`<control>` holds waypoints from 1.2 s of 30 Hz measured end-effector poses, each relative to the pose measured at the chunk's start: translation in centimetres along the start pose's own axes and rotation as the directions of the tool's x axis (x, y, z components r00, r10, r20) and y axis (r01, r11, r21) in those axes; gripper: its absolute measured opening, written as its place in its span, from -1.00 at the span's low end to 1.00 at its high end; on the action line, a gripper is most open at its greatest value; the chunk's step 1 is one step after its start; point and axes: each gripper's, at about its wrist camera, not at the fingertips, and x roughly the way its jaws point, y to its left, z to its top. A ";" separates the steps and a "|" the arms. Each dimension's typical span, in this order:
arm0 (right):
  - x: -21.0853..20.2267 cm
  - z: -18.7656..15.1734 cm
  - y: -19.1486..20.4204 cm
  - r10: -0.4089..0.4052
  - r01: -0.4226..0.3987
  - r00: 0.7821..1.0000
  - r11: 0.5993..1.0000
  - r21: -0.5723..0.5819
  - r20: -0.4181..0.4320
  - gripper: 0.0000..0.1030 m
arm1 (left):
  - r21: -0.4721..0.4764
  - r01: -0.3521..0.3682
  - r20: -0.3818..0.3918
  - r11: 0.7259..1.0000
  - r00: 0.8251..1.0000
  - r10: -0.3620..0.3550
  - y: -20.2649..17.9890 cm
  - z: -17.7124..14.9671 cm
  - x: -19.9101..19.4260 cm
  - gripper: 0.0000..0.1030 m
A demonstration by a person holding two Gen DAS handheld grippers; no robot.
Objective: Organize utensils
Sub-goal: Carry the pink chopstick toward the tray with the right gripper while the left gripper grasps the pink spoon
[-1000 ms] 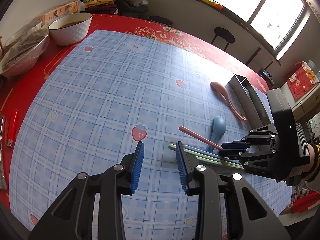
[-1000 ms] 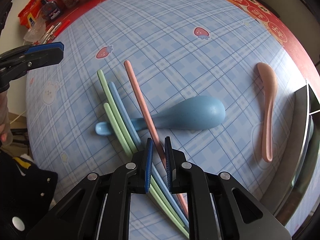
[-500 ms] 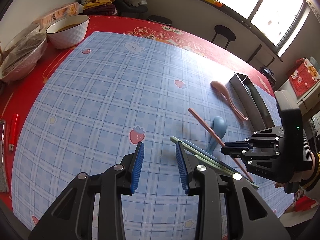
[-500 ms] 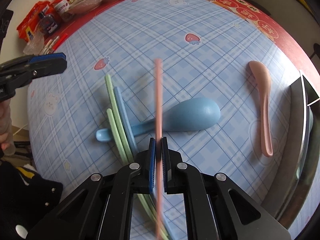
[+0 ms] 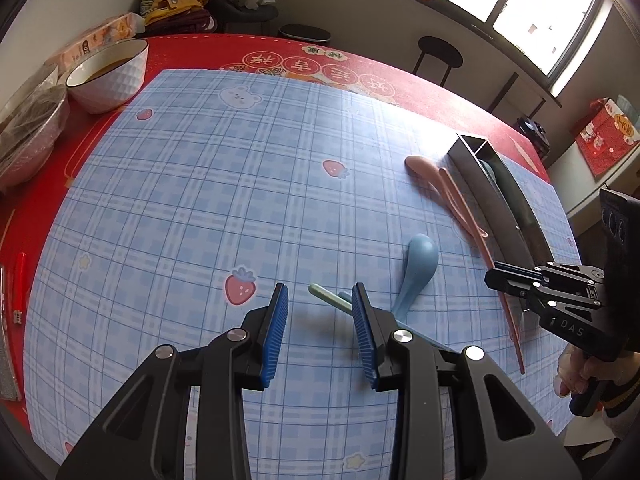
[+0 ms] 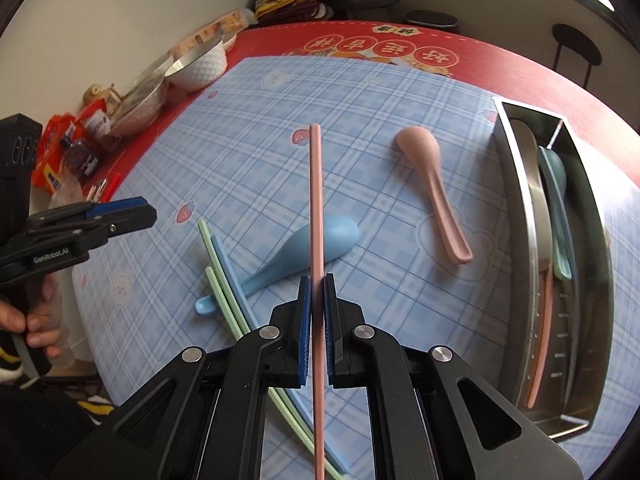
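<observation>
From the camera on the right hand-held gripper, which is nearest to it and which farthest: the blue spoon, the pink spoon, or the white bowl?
1. Blue spoon: nearest, just ahead of the right hand-held gripper, slightly left.
2. Pink spoon: farther, ahead to the right, beside the metal tray.
3. White bowl: farthest, far left on the red tablecloth.

Home dining table (image 5: pixel 420 76), food bowls (image 5: pixel 110 76)

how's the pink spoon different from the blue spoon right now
The pink spoon lies by itself near the metal tray; the blue spoon lies in the middle of the mat with green and blue chopsticks crossing its handle. Pink's bowl points away from the right tongs; blue's bowl points toward the tray. Both lie flat on the mat, ungripped.
</observation>
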 end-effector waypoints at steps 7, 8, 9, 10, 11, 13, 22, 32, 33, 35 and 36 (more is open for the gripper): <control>-4.6 -1.6 -4.0 -0.059 0.038 0.991 0.986 0.162 0.123 -0.89 | 0.007 0.060 -0.054 0.998 0.997 -0.060 -3.5 2.1 2.0 -0.38; -5.2 -1.7 -4.5 -0.070 0.045 0.988 0.983 0.180 0.135 -0.89 | 0.007 0.073 -0.064 0.997 0.995 -0.073 -4.3 2.5 2.4 -0.38; -5.9 -1.9 -5.3 -0.081 0.051 0.985 0.979 0.199 0.149 -0.89 | 0.007 0.091 -0.075 0.996 0.993 -0.090 -5.2 3.1 3.0 -0.38; -6.6 -2.2 -6.0 -0.093 0.056 0.982 0.975 0.217 0.162 -0.89 | 0.007 0.110 -0.087 0.994 0.990 -0.109 -6.2 3.6 3.6 -0.38; -7.2 -2.4 -6.6 -0.103 0.060 0.979 0.970 0.234 0.174 -0.89 | 0.004 0.127 -0.098 0.992 0.987 -0.126 -7.1 4.1 4.2 -0.38; -8.4 -2.8 -8.1 -0.117 0.062 0.974 0.962 0.266 0.195 -0.89 | 0.002 0.153 -0.115 0.988 0.982 -0.152 -9.2 5.2 5.6 -0.38; -11.5 -5.2 -12.2 -0.161 0.074 0.961 0.934 0.351 0.227 -0.89 | -0.065 0.119 -0.177 0.991 0.976 -0.129 -13.5 7.8 13.1 -0.42; -13.0 -6.9 -15.4 -0.187 0.078 0.954 0.910 0.407 0.234 -0.89 | -0.092 0.080 -0.146 0.993 0.985 -0.092 -13.6 9.3 15.9 -0.48; -13.0 -7.0 -15.5 -0.186 0.077 0.954 0.910 0.407 0.236 -0.89 | -0.088 0.077 -0.141 0.993 0.986 -0.089 -13.7 9.4 16.0 -0.48; -13.1 -7.1 -15.6 -0.184 0.074 0.954 0.911 0.406 0.238 -0.89 | -0.073 0.070 -0.133 0.995 0.988 -0.079 -14.0 9.5 16.1 -0.48; -13.2 -7.1 -15.6 -0.182 0.072 0.954 0.911 0.406 0.238 -0.89 | -0.063 0.065 -0.128 0.996 0.989 -0.073 -14.3 9.6 16.2 -0.48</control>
